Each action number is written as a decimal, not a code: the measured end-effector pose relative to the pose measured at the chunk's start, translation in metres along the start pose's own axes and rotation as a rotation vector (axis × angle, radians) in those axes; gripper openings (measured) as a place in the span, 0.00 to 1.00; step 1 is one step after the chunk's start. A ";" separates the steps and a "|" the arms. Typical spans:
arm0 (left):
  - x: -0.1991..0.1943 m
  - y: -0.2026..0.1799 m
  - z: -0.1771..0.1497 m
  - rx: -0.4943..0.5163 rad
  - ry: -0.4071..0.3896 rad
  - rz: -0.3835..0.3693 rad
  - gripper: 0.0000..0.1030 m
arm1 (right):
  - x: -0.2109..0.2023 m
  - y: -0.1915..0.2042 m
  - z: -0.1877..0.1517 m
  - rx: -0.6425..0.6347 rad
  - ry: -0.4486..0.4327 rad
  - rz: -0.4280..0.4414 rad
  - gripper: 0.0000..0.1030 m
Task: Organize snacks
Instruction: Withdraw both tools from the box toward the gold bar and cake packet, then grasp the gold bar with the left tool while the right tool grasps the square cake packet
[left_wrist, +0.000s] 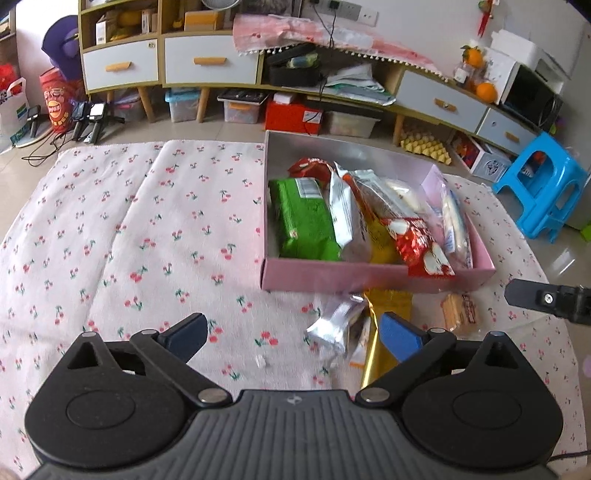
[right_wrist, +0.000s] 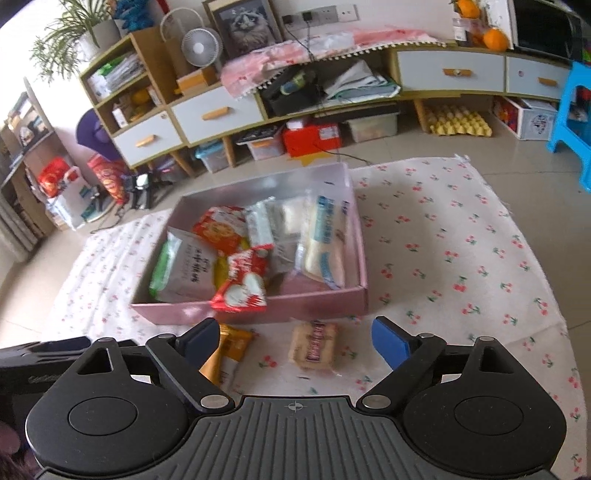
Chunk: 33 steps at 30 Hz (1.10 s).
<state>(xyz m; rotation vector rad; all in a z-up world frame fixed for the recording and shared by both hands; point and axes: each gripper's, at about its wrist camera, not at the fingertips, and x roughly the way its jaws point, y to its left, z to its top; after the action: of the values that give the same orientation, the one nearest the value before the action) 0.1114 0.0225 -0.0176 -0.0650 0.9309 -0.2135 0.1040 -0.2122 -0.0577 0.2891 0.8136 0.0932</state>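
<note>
Both grippers hang with jaws spread wide, gripping nothing. Ahead of the right gripper (right_wrist: 297, 341), a wafer packet (right_wrist: 313, 349) lies on the cherry-print cloth (right_wrist: 461, 258) between its fingers — apart from both, just before the pink box (right_wrist: 295, 308) of snacks. The silver pouch (left_wrist: 338, 325) and gold packet (left_wrist: 384, 328) lie by the left gripper (left_wrist: 295, 334), near its right finger.

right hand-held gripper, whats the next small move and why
Probably ease the right hand-held gripper down over the wafer snack and close. Its jaws are open and empty, the snack lies between them on the cherry-print cloth, still outside the pink box.
</note>
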 end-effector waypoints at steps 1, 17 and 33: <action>0.000 0.000 -0.005 0.001 -0.001 -0.004 0.97 | 0.001 -0.002 -0.002 0.003 0.002 -0.011 0.89; 0.010 -0.034 -0.039 0.034 -0.026 0.051 0.83 | 0.028 -0.022 -0.024 -0.086 0.039 -0.121 0.89; 0.031 -0.060 -0.042 0.075 -0.015 -0.036 0.42 | 0.044 -0.038 -0.018 0.026 0.059 -0.141 0.89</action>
<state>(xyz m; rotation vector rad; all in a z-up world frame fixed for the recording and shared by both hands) 0.0866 -0.0413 -0.0579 -0.0139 0.9066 -0.2807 0.1197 -0.2358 -0.1112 0.2535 0.8919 -0.0412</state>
